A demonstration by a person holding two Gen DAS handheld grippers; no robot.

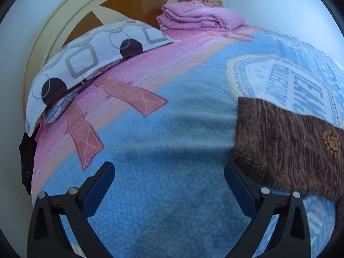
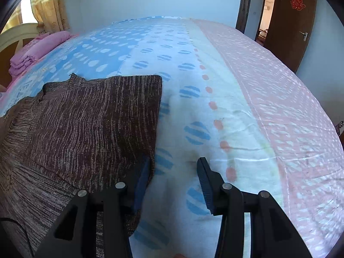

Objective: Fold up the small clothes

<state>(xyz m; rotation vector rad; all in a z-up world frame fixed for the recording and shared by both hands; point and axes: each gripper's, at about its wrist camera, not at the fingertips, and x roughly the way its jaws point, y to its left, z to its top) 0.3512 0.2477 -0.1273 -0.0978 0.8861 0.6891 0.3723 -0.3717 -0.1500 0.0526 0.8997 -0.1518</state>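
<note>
A brown knitted garment [image 1: 290, 142] with a small gold emblem lies flat on the bed at the right of the left wrist view. My left gripper [image 1: 169, 172] is open and empty, just left of the garment's edge, its right finger touching or close to that edge. In the right wrist view the same garment [image 2: 86, 124] lies at the left, partly folded over itself. My right gripper [image 2: 174, 172] is open at the garment's right edge; its left finger [image 2: 143, 182] sits partly under or against the cloth, the right finger over bare blanket.
A blue, pink and white blanket [image 2: 215, 86] covers the bed. A patterned pillow [image 1: 86, 60] and a folded pink quilt [image 1: 197, 17] lie by the cream headboard [image 1: 53, 32]. A brown door [image 2: 290, 21] stands at the far right.
</note>
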